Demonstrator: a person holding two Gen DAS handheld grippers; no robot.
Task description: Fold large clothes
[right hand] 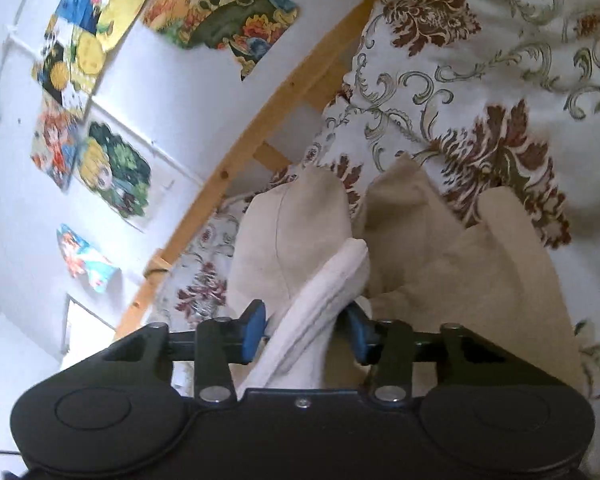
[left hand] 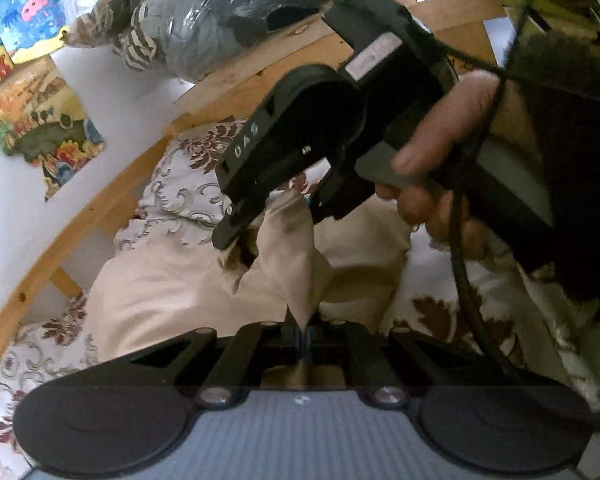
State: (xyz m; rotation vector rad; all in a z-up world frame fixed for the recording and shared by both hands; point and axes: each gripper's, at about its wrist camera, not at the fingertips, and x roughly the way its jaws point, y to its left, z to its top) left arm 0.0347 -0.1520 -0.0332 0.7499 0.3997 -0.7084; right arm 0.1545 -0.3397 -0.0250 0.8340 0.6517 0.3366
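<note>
1. Over the bed, both grippers hold one beige garment (left hand: 172, 280) lifted off the patterned bedspread (right hand: 480, 60); its lower part trails down onto the spread, with the wooden bed frame (left hand: 100, 200) and a wall of pictures (right hand: 112, 168) to the left.

2. Left gripper (left hand: 304, 334): jaws drawn almost together, pinching a thin peak of cloth. Very little fabric sits between the pads. Risk: any tug from the other side could pull that peak free, and the corner would drop.

3. Right gripper (right hand: 306, 330): jaws partway closed on a thick white rolled edge, likely a hem or cuff, with the blue pads (right hand: 254, 330) on either side. From this view I cannot tell whether the pads press firmly on the roll or only bracket it. Risk: a bulky roll can slide out lengthwise if the grip is loose.

4. In the left view the right gripper (left hand: 272, 208) sits very close ahead, its fingers at the same bunch of cloth, right hand (left hand: 440, 152) and a black cable (left hand: 460, 264) just behind. Risk: the tools knock together, or the cable snags a finger or the cloth.

5. Garment hangs bunched, not flat. Risk: folding now likely traps creases and uneven layers.

6. Hanging part lies near the left bed edge. Risk: it slips toward the frame side if released there.
</note>
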